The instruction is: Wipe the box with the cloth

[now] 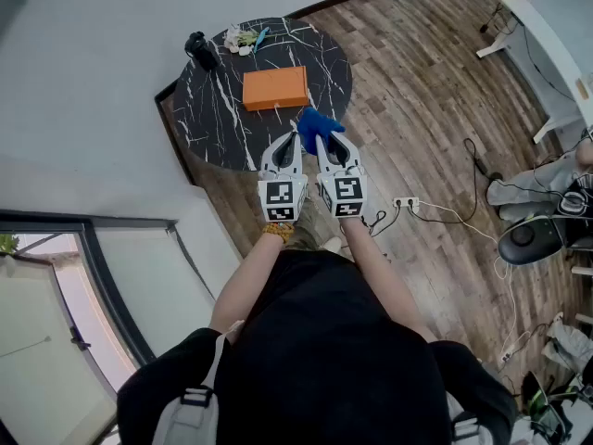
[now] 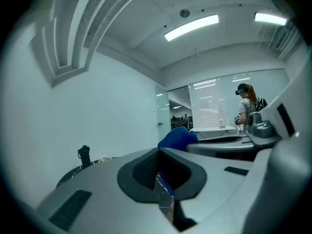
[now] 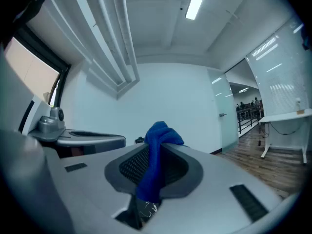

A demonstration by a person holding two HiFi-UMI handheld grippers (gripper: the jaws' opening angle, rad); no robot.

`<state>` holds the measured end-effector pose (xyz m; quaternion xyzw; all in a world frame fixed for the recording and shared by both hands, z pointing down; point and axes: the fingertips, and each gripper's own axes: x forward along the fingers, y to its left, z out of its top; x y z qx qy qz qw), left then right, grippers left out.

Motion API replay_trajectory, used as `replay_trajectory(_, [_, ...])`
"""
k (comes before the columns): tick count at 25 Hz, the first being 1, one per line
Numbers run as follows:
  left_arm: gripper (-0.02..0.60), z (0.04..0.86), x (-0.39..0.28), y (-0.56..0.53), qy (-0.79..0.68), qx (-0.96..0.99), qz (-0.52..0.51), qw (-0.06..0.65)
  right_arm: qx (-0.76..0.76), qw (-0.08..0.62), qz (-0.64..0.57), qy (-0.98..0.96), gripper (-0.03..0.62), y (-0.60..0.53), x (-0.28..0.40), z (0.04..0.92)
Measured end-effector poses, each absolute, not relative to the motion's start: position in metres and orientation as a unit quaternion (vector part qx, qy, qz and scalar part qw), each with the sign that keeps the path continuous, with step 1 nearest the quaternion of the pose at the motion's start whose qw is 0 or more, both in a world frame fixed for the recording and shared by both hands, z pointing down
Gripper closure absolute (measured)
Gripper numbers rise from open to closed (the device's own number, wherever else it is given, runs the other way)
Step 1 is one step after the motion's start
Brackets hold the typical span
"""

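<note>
An orange box (image 1: 275, 88) lies flat on the round black marble table (image 1: 206, 119). A blue cloth (image 1: 318, 123) is pinched in my right gripper (image 1: 321, 141), which is shut on it; the same cloth (image 3: 155, 152) bunches up between the jaws in the right gripper view. My left gripper (image 1: 287, 143) is shut with nothing in it and sits just left of the right one. Both grippers hover side by side at the table's near edge, short of the box. In the left gripper view the blue cloth (image 2: 178, 138) shows beyond my shut left gripper (image 2: 163, 191).
At the table's far left stand a black bottle-like thing (image 1: 200, 49) and some small clutter (image 1: 243, 38). A white wall runs along the left. Cables and a power strip (image 1: 408, 204) lie on the wood floor at right. A person (image 2: 247, 106) stands in the distance.
</note>
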<state>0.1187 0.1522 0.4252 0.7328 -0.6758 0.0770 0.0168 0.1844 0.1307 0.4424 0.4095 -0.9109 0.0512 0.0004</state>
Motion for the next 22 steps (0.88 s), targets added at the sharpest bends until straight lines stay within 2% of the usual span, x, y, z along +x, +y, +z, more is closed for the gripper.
replay_trajectory(9, [0.575,0.445,0.119,0.143,-0.661,0.745,0.087,0.030,0.426,0.003,0.080,-0.901,0.536,0.115,0.193,0.453])
replay_trajectory(12, [0.575,0.453,0.109,0.135,-0.659,0.746,0.088,0.040,0.435,-0.001,0.130,-0.891,0.536,0.103,0.198,0.466])
replay_trajectory(22, [0.575,0.476,0.018,0.073,-0.664,0.741,0.069,0.074,0.461,0.001,0.211,-0.862,0.536,0.027,0.168,0.500])
